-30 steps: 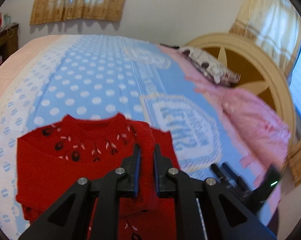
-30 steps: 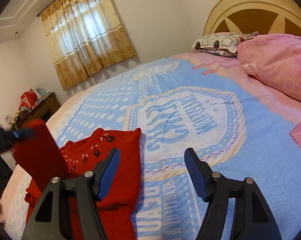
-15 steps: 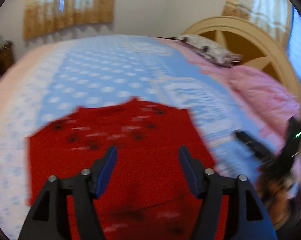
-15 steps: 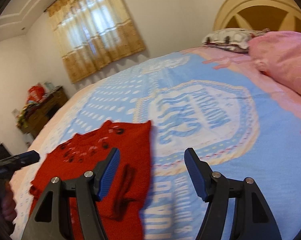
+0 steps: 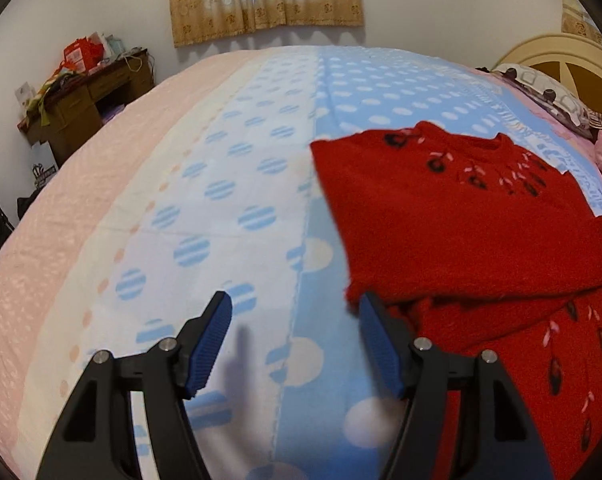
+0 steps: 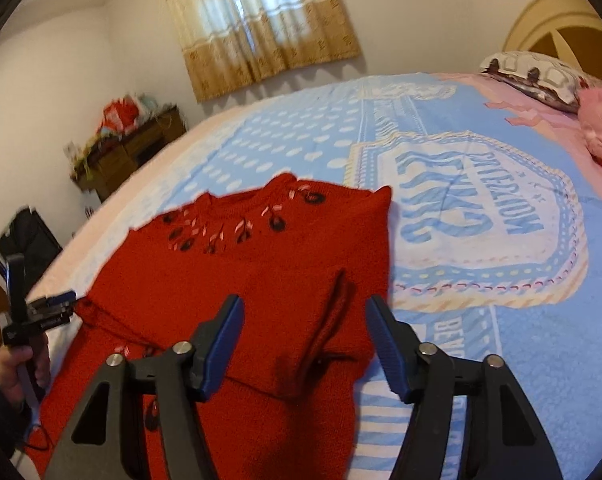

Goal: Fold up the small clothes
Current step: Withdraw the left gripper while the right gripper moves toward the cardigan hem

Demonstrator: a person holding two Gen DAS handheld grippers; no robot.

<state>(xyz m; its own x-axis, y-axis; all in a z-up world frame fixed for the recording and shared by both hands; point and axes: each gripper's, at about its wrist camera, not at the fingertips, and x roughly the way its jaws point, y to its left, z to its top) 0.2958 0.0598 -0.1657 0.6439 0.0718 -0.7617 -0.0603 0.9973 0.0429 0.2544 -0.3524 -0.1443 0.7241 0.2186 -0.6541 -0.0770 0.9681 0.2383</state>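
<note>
A small red knit sweater with dark embroidered flowers lies flat on the bed, its sleeves folded in over the body. In the left wrist view my left gripper is open and empty, over the bedspread at the sweater's left edge. In the right wrist view the sweater lies ahead, and my right gripper is open and empty above its lower right part, over a folded sleeve ridge. The left gripper also shows at the far left of that view, by the sweater's edge.
The bed has a blue polka-dot bedspread with a printed emblem. Pillows and a pink blanket lie by the headboard at the right. A cluttered wooden desk stands by the far wall.
My left gripper let go of the sleeve it held, opened, and swung left off the sweater. The sleeve now lies folded on the body. My right gripper moved over the sweater.
</note>
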